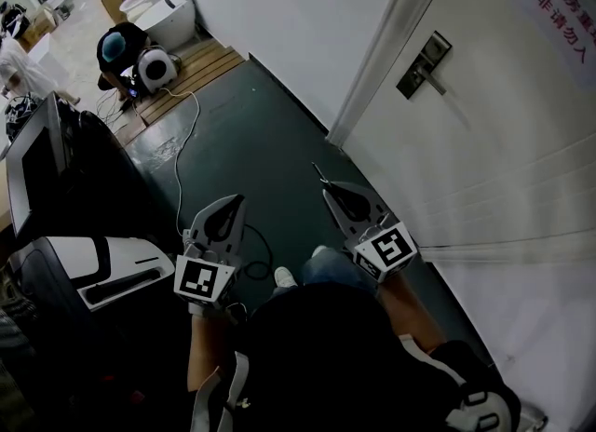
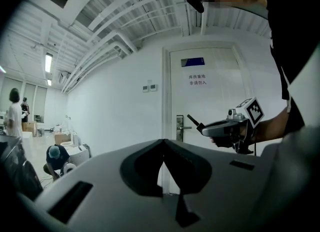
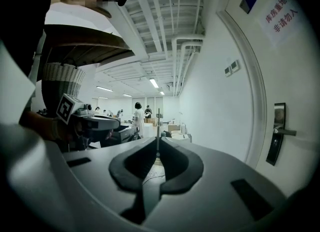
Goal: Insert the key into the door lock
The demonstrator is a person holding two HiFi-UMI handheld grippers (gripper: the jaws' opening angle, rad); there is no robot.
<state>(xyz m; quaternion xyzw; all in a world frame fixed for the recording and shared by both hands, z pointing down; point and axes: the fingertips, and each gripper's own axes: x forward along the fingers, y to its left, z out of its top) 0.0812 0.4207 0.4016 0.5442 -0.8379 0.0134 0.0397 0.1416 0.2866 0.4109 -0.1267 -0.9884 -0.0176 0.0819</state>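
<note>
Dark green floor point(image 1: 251, 141) runs beside a white door point(image 1: 521, 141), whose lock point(image 1: 424, 64) sits well apart from both tools. Right gripper point(image 1: 328, 190) pinches the thin key point(image 1: 318, 172), which pokes past its tips; left gripper point(image 1: 238, 199) has its jaws together on nothing

You wear a black short-sleeved top point(image 1: 335, 351), blue jeans point(image 1: 328, 270) and a white shoe point(image 1: 284, 277). Your left gripper point(image 1: 237, 201) and right gripper point(image 1: 328, 191) have grey shells, black-lined jaws, and a cube of black-and-white square markers each.
</note>
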